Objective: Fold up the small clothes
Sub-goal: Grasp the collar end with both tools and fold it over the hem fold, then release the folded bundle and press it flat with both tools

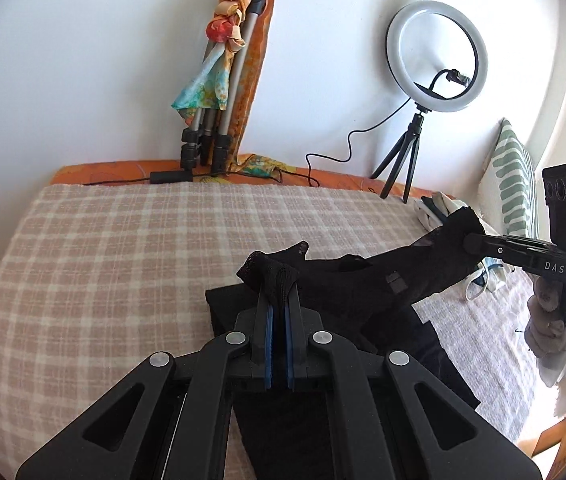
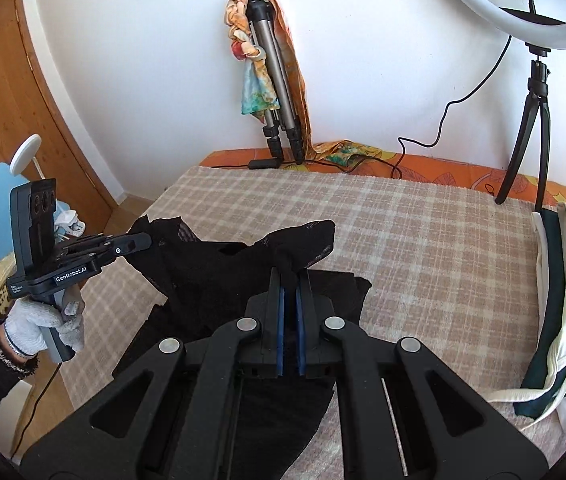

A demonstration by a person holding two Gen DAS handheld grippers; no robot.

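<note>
Here, both grippers [image 1: 279, 280] [image 2: 291, 270] pinch black mesh garment [image 1: 363, 276].

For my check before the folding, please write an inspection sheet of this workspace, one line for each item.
Surface: bed with a checked blanket, orange sheet at the wall side.
Job's things: black garment lifted between both grippers, above more black cloth.
Clutter: pile of clothes at the right edge.
Grippers: left gripper and right gripper each shut on the garment.
Cables: black cable from the ring light across the sheet.
Surroundings: folded tripod wrapped in a scarf against the white wall; wooden door.
</note>
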